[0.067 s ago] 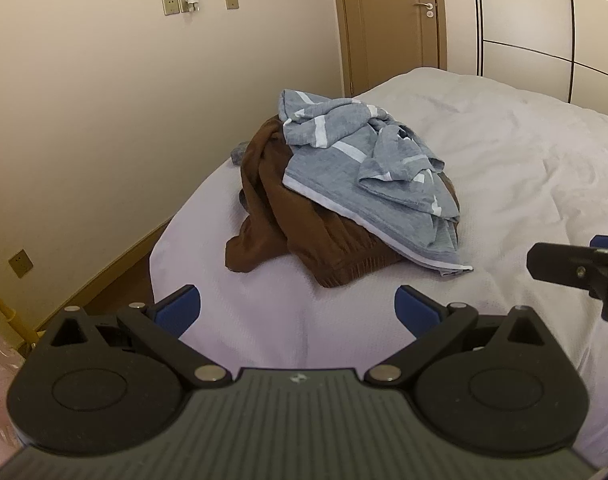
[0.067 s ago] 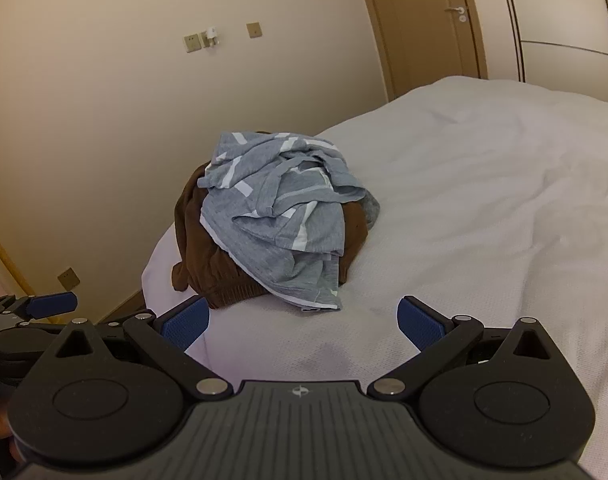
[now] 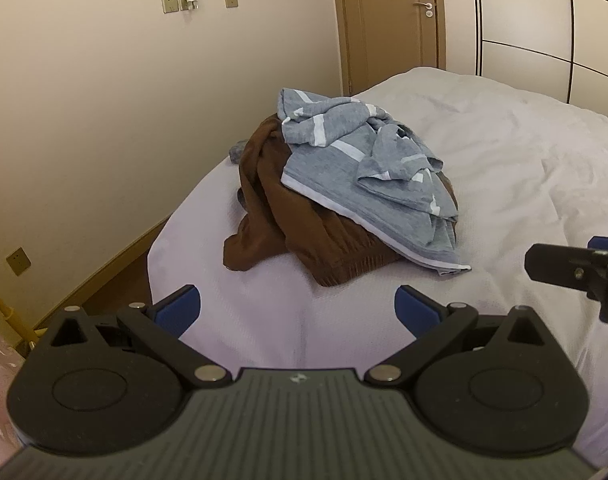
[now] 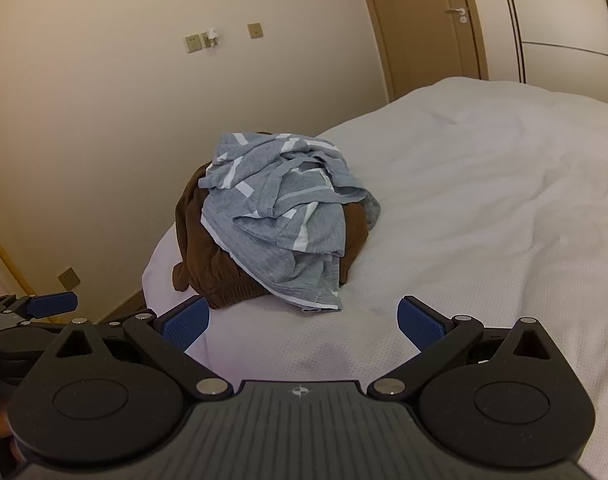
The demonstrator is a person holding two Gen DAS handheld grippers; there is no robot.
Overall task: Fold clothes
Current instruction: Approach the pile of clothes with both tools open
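Observation:
A crumpled grey garment with white stripes (image 3: 344, 172) (image 4: 280, 216) lies on top of a bunched brown garment (image 3: 288, 232) (image 4: 208, 264), heaped near the left edge of a white bed (image 3: 504, 168) (image 4: 484, 208). My left gripper (image 3: 298, 306) hovers short of the heap, open and holding nothing. My right gripper (image 4: 302, 320) is likewise open and empty, just in front of the grey garment's hem. A finger of the right gripper (image 3: 564, 266) shows at the right edge of the left wrist view; the left gripper (image 4: 48, 306) shows at the lower left of the right wrist view.
A beige wall (image 3: 104, 100) with sockets (image 3: 170, 3) runs along the bed's left side, with a strip of wooden floor (image 3: 116, 272) between. A wooden door (image 3: 400, 20) and panelled wardrobe (image 3: 544, 32) stand beyond the bed's far end. White bedding spreads to the right.

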